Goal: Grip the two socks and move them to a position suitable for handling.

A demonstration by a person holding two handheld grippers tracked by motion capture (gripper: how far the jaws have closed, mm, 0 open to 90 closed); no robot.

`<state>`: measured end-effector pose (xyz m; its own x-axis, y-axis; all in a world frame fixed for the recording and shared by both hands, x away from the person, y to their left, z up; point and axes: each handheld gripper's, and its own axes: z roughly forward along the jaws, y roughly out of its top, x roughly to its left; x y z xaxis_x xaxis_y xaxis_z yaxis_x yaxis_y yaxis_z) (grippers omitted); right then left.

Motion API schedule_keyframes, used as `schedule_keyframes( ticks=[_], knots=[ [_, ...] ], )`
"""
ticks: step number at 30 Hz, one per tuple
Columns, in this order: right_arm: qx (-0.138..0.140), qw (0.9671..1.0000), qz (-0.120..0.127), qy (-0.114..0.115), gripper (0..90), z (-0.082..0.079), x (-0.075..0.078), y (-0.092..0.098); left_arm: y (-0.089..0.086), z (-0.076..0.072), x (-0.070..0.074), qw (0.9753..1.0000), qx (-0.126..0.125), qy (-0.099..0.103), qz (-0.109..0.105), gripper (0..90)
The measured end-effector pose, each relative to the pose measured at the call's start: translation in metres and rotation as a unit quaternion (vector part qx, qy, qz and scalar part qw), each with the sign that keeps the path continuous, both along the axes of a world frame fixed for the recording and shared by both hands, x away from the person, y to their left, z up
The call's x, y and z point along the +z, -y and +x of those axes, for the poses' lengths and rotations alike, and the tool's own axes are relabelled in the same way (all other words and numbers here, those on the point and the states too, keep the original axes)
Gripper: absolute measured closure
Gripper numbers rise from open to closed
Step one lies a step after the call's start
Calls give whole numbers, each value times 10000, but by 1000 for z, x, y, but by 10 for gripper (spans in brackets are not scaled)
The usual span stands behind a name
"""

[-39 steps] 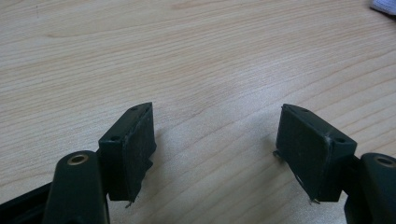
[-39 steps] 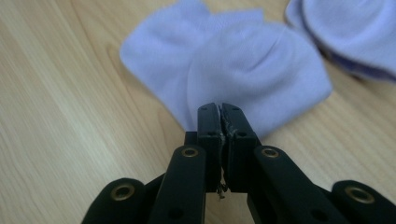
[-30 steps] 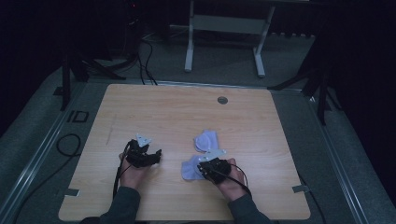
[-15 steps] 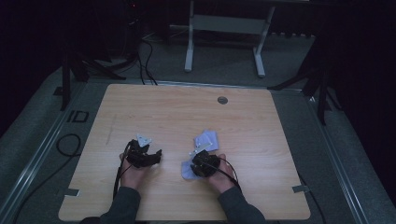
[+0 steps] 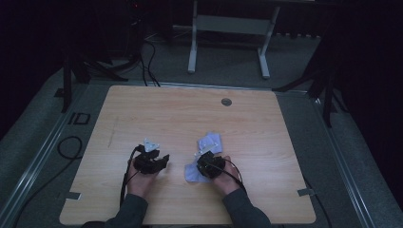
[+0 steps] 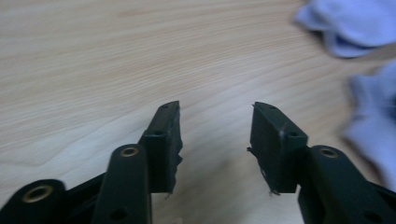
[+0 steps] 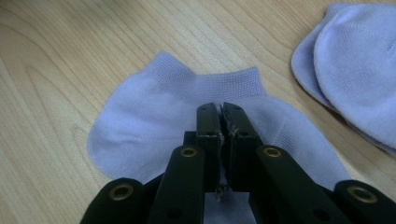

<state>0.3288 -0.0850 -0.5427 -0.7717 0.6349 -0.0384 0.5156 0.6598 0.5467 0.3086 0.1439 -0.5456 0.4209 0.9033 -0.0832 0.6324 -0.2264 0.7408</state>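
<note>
Both forearms come in from the near edge of the wooden table (image 5: 190, 114), hands low and side by side. The left gripper (image 6: 215, 135) hovers over bare wood with its jaws spread apart and nothing between them; in the high view it sits at near-left (image 5: 151, 161), angled toward the middle. The right gripper (image 7: 222, 123) has its jaws pressed together, a thin fold of a pale lilac ankle sock (image 7: 154, 116) pinched between them. That sock lies flat on the table under the gripper, cuff opening facing away from the hand, its length running across the right gripper view. In the high view it spreads to the left of the right gripper (image 5: 209, 164). A second lilac sock (image 5: 210, 141) lies just beyond, apart from the first.
</note>
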Motion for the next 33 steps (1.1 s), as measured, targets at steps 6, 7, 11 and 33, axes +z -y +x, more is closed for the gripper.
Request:
schedule_keyframes(
  ticks=[6, 7, 11, 33],
  knots=[
    [-38, 10000, 39, 39, 864, -1, -1, 0, 13, -9, 2, 9991, -371, -9, -201, 668],
    [-42, 10000, 33, 46, 864, -2, -1, 0, 15, -11, 2, 9987, -460, -30, -211, 691],
    [-41, 10000, 29, 79, 864, -2, -1, 0, 26, -17, 2, 9975, -678, 89, -167, 806],
    [-82, 9999, 90, 75, 865, -3, -2, 1, 63, -25, -14, 9907, -1354, -67, -121, 888]
  ],
)
